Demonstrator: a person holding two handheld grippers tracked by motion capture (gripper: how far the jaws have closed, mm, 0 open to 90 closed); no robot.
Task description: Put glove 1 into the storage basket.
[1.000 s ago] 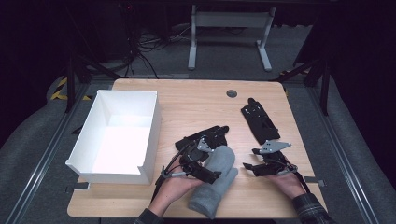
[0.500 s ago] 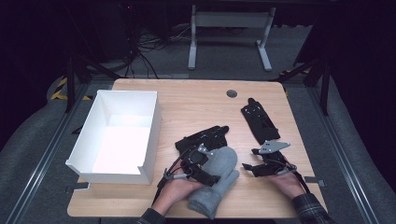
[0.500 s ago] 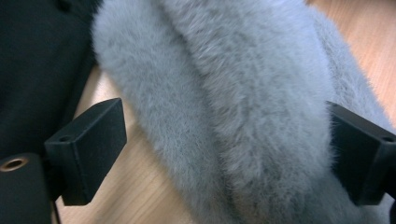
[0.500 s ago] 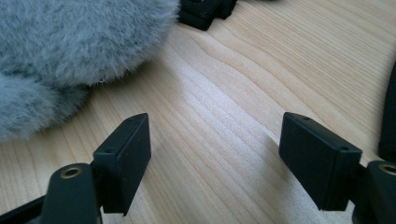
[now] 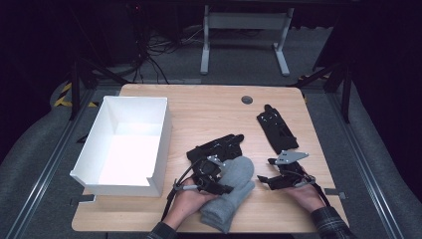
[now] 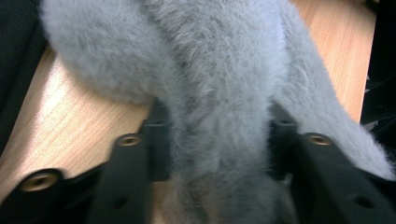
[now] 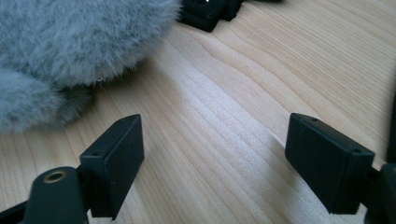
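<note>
Grey fuzzy sock [image 5: 230, 191] lies folded at the near middle of the table [image 5: 209, 109], just right of the white box [image 5: 124, 144]. Left gripper [image 6: 212, 140] is clamped on a bunched fold of the sock, jaws pressed into the pile from both sides, sock not clearly lifted. Black glove [image 5: 216, 147] sits just beyond it, black strap piece [image 5: 276, 128] further right. Right gripper [image 7: 212, 158] rests low over bare wood right of the sock, jaws wide apart, holding nothing. Step looks like grasp done, lift pending. Next move probably calls for raising the sock and carrying it left over the box wall, keeping the pinch tight so the loose end doesn't drag.
</note>
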